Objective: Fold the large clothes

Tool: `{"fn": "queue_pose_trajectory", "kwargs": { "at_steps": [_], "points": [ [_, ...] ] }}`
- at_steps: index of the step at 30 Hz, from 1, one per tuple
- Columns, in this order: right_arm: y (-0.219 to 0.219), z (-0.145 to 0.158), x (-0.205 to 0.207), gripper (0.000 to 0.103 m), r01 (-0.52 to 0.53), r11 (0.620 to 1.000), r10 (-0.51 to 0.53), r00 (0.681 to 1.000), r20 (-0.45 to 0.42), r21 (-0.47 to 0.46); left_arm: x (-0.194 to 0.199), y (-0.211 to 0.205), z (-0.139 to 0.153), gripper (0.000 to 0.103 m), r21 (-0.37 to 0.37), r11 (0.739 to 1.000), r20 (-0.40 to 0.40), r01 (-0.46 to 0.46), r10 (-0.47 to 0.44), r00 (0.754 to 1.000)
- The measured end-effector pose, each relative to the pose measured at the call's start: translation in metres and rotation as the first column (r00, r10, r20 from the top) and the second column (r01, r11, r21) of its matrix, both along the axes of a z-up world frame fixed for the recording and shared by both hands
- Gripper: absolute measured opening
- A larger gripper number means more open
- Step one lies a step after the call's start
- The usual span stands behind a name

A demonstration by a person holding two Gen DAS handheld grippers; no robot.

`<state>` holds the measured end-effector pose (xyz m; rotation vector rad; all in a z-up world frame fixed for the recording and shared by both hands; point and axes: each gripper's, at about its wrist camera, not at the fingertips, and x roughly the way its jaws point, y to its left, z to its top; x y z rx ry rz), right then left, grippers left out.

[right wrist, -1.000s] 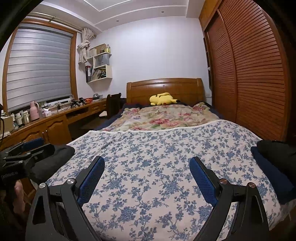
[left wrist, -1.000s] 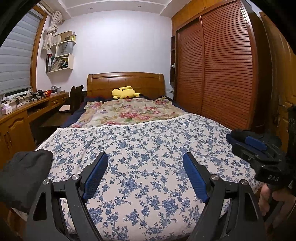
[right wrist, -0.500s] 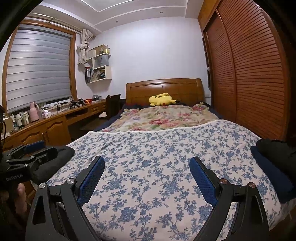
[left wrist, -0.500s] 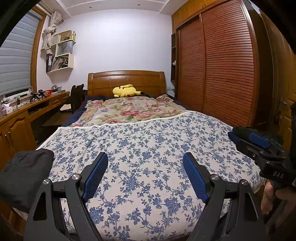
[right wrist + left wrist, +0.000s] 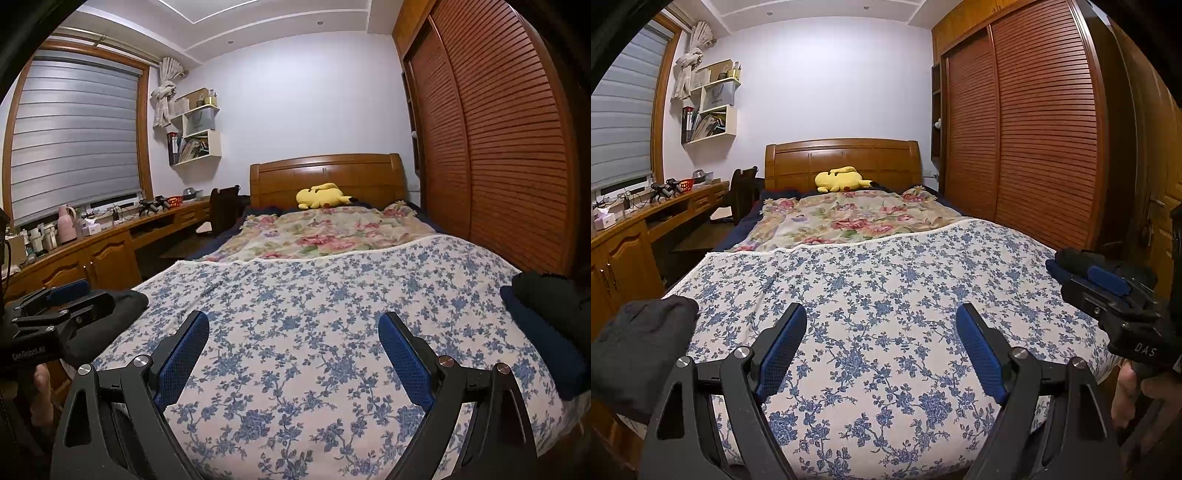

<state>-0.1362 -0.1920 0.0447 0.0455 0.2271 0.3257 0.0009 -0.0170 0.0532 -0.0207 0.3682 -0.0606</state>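
Observation:
A dark grey bundled garment (image 5: 639,343) lies at the bed's near left corner; it also shows in the right wrist view (image 5: 110,317). A black garment on a folded navy one (image 5: 546,332) sits at the near right edge, seen in the left wrist view (image 5: 1071,262) too. My left gripper (image 5: 882,325) is open and empty above the blue-flowered bedspread (image 5: 886,280). My right gripper (image 5: 293,328) is open and empty over the same spread (image 5: 314,295). Each gripper shows in the other's view, right (image 5: 1108,291) and left (image 5: 62,302).
A floral quilt (image 5: 849,218) and yellow plush toy (image 5: 842,181) lie near the wooden headboard (image 5: 842,158). A slatted wardrobe (image 5: 1034,140) runs along the right. A wooden desk (image 5: 92,251) with small items and a chair (image 5: 223,206) stand on the left.
Both grippers have tilted slightly so the bed sits lower in view. Both stay open and empty; the garments have not moved.

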Motion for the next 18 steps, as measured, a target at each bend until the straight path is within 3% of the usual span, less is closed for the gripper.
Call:
{"fn": "queue_pose_trajectory", "kwargs": {
  "at_steps": [18],
  "points": [
    [-0.002,-0.0003,-0.0009,0.094,-0.004,1.0,0.004,1.0,0.002,0.003,0.0009,0.0,-0.0019,0.084,-0.003,1.0,0.003,-0.001,0.001,1.0]
  ]
}}
